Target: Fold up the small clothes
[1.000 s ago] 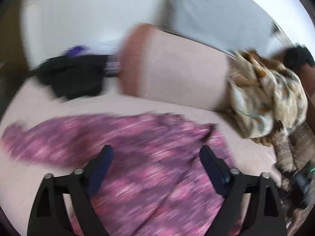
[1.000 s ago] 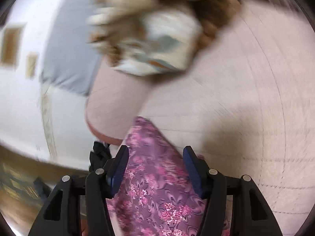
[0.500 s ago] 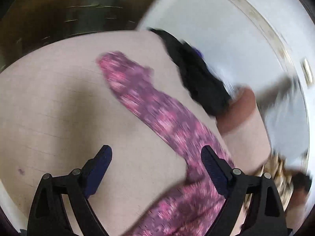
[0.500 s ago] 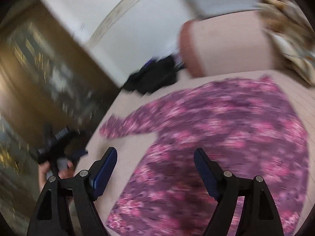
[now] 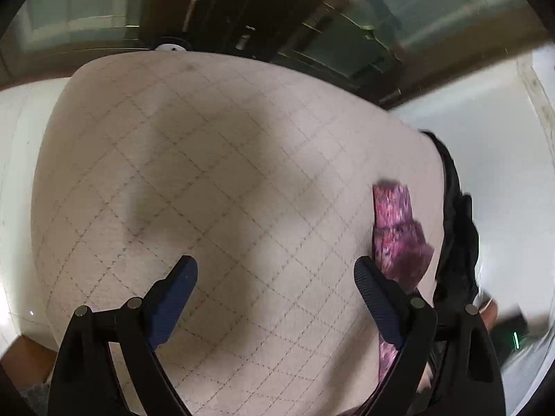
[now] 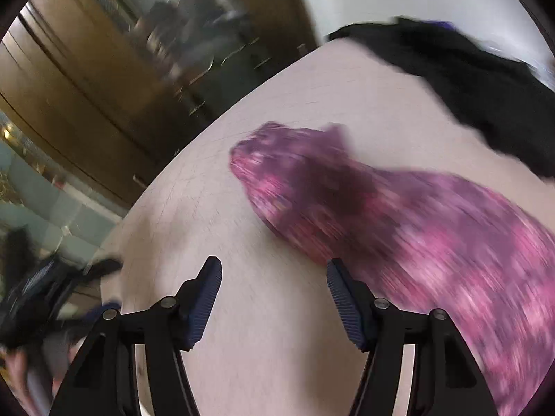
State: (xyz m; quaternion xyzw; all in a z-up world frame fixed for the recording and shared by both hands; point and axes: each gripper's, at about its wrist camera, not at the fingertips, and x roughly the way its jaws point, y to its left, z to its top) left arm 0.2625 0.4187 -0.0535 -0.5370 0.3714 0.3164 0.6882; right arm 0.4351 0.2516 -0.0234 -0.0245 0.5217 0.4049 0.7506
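Left gripper (image 5: 275, 270) spread wide, nothing between its jaws; it looks down on a bare patch of the quilted beige bed (image 5: 215, 159). In that view the task garment, a pink-and-purple patterned top (image 5: 399, 228), shows only as a narrow strip at about 3 o'clock, just outside the right-hand finger and partly hidden behind it. A dark heap of black clothing (image 5: 458, 242) lies beyond the top at the bed's 3 o'clock edge, close to it; whether they touch cannot be told. Glass-fronted wooden cabinets (image 5: 347, 34) fill the 12 o'clock band.

Right gripper (image 6: 274, 274) also open, jaws have just been closing in somewhat, with only bare bed cover between them. The top lies flat on the bed, running from the frame's centre out to 4 o'clock; its narrow end, apparently a sleeve, points toward 10 o'clock. The near edge of the cloth passes just beside the right-hand finger (image 6: 341, 294); contact cannot be judged through the motion blur. Black clothing sits at 1 to 2 o'clock, apart from the top. At 8 o'clock the other gripper appears, blurred, at the bed's edge.
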